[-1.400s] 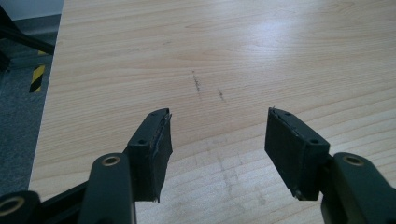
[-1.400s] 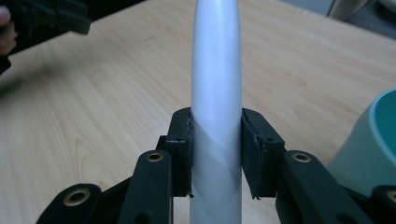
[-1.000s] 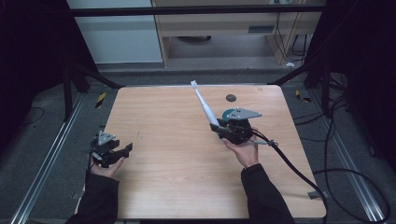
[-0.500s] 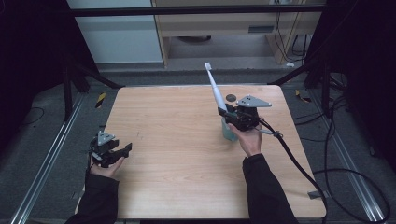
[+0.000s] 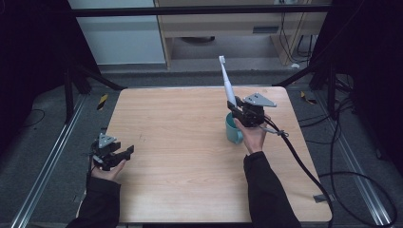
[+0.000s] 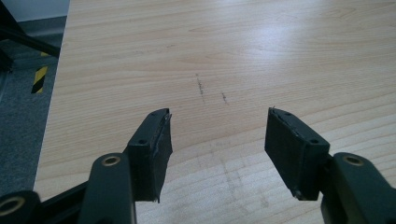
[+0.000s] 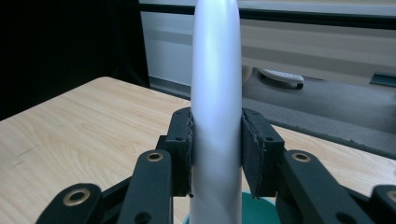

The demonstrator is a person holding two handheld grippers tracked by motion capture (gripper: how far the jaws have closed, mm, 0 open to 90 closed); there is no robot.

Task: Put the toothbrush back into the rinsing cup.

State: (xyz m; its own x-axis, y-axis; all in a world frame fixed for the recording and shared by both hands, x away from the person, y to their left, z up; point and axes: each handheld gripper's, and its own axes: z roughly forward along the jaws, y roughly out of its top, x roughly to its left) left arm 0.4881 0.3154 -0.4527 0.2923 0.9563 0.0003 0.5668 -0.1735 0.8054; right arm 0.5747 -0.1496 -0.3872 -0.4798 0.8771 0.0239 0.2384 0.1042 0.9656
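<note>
Toward the far right part of the table (image 5: 190, 142), I hold the right gripper (image 5: 242, 113) with its jaws clamped on the white handle of an electric toothbrush (image 5: 227, 85), which stands nearly upright, its brush head tipped slightly to the left and reaching past the far edge in the high view. From the right gripper view the handle (image 7: 216, 116) sits squarely between the two jaw pads, and the teal rim of a mug (image 7: 254, 210) shows directly beneath it. From above, the mug (image 5: 232, 130) stands just in front of my right hand (image 5: 252, 135), and the toothbrush's lower end lines up with its opening, though I cannot tell whether it touches the mug. The gripper's cable (image 5: 304, 166) trails off over the right side of the table toward the floor. Near the left edge, my left gripper (image 5: 114, 154) rests low over the wood with its jaws apart and holding nothing; in the left gripper view bare board (image 6: 233, 60) with a few faint scuffs runs out ahead of them. A wide stretch of open tabletop lies between my two hands. Beyond the far edge I see dark frame bars (image 5: 199, 10) and a pale cabinet (image 5: 119, 33), and metal rails (image 5: 43, 175) run along the floor at the left.
</note>
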